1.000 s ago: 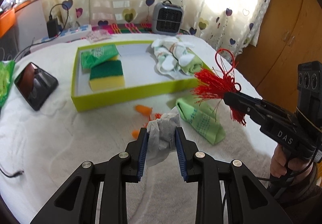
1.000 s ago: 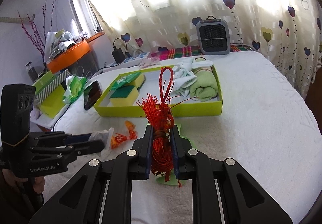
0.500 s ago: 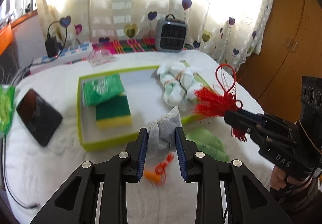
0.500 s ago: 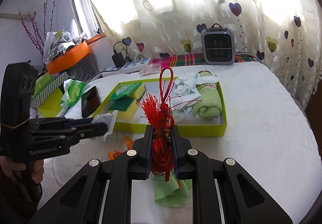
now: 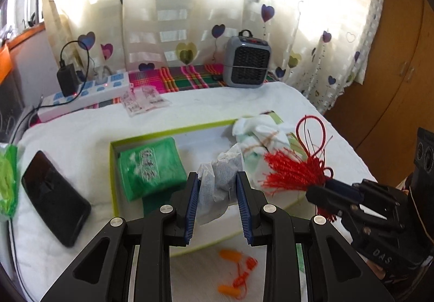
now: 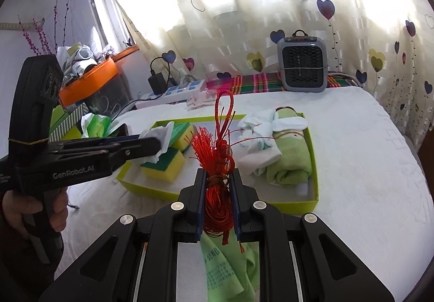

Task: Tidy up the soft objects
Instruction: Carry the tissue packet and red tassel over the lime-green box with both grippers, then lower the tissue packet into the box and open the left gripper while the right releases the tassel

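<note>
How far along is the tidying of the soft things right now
Already in the green tray: sponges, rolled green towel, white cloths. In hand: left gripper clamps a white pouch, right gripper a red tassel. Left on the bed: green cloth, orange earplugs.

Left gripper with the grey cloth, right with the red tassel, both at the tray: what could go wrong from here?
1. The red tassel has loose strands fanning out; on release they may snag the right gripper pads.
2. Both grippers converge over the green tray; the left gripper and its grey cloth could collide with the tassel.
3. The cloth may land draped over the sponges.
</note>
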Tool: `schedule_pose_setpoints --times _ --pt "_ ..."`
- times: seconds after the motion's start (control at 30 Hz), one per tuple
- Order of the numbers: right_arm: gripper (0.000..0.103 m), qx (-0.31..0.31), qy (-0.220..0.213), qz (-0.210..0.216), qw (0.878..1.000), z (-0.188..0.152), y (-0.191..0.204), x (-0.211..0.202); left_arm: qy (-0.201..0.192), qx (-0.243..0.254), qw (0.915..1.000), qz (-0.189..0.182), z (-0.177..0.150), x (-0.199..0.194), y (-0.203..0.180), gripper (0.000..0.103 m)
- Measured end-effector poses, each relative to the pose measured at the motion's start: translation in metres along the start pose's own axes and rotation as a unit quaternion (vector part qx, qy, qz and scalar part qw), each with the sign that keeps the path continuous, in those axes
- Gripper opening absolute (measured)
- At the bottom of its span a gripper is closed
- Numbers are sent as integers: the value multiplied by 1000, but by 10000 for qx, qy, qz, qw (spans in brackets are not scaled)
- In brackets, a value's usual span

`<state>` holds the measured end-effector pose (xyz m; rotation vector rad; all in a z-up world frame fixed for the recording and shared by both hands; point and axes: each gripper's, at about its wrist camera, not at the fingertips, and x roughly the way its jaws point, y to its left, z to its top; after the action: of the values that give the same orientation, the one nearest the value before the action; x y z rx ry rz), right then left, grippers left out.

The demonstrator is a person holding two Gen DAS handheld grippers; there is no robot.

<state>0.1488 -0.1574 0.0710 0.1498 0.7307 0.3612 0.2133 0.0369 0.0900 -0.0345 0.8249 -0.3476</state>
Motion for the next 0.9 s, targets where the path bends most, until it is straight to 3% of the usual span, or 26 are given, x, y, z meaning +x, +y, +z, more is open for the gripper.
schedule_pose_setpoints --times 0.9 --pt "17 370 698 221 9966 13 1 72 446 264 9982 294 37 75 9 26"
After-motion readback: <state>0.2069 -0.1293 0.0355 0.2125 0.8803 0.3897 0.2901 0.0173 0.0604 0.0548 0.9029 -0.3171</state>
